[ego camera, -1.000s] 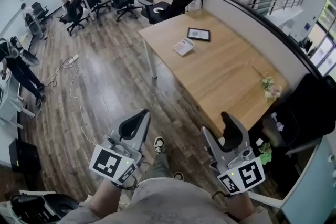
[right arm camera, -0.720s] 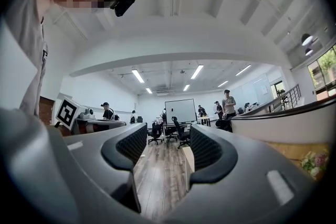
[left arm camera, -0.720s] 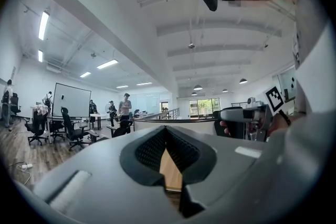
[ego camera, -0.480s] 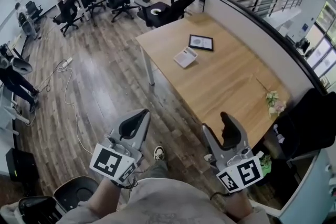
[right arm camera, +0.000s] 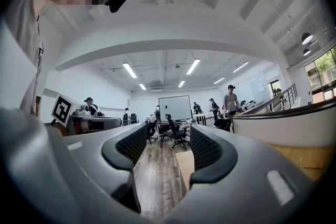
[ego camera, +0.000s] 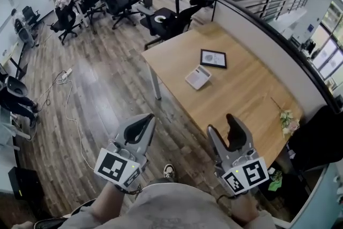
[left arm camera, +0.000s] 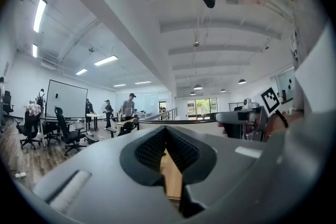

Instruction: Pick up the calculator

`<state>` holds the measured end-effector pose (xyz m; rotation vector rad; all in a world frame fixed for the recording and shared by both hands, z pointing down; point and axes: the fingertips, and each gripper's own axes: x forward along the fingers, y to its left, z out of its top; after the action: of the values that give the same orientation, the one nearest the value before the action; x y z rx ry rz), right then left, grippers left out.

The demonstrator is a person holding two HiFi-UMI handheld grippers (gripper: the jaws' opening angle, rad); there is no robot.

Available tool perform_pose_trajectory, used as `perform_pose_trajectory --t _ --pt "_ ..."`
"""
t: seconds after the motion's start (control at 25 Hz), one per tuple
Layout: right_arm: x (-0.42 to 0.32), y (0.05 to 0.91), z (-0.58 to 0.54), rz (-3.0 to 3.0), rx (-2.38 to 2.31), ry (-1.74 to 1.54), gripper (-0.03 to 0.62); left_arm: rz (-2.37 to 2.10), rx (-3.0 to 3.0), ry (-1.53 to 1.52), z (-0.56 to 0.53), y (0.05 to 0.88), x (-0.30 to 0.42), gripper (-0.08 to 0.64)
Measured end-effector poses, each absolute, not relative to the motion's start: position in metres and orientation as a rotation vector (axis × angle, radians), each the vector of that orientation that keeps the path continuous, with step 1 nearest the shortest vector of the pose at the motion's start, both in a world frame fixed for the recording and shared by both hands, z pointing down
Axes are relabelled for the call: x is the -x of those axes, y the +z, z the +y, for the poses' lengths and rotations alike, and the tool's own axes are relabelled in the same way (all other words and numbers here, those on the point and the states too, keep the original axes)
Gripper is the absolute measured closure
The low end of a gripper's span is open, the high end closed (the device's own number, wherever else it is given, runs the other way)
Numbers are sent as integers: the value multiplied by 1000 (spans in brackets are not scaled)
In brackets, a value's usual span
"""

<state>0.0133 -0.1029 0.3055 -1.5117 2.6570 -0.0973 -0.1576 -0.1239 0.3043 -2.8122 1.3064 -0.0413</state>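
Observation:
The calculator (ego camera: 198, 77), white-grey and flat, lies on the wooden table (ego camera: 241, 94) near its left edge, just in front of a dark-framed tablet (ego camera: 213, 58). Both grippers are held low in the head view, well short of the table and far from the calculator. My left gripper (ego camera: 140, 125) (left arm camera: 166, 136) is over the wood floor, its pads meeting at the tips with nothing between them. My right gripper (ego camera: 234, 130) (right arm camera: 168, 140) is by the table's near corner, with its pads clearly apart and nothing in them. Neither gripper view shows the calculator.
A small bunch of flowers (ego camera: 288, 122) lies at the table's right. A grey partition (ego camera: 268, 35) runs along the table's far side, with a railing (ego camera: 281, 0) behind it. Black office chairs (ego camera: 166, 19) stand beyond the table's end. A cable (ego camera: 67, 104) trails over the floor at left.
The table and calculator have slid lower and to the right in the head view and look nearer. Both grippers keep the same pose and jaw state.

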Motion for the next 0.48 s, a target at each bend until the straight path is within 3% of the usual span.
perform_pose_trajectory --t 0.48 --pt "6 321 -201 2633 1588 -185 350 1256 2862 -28 -220 313 182 558"
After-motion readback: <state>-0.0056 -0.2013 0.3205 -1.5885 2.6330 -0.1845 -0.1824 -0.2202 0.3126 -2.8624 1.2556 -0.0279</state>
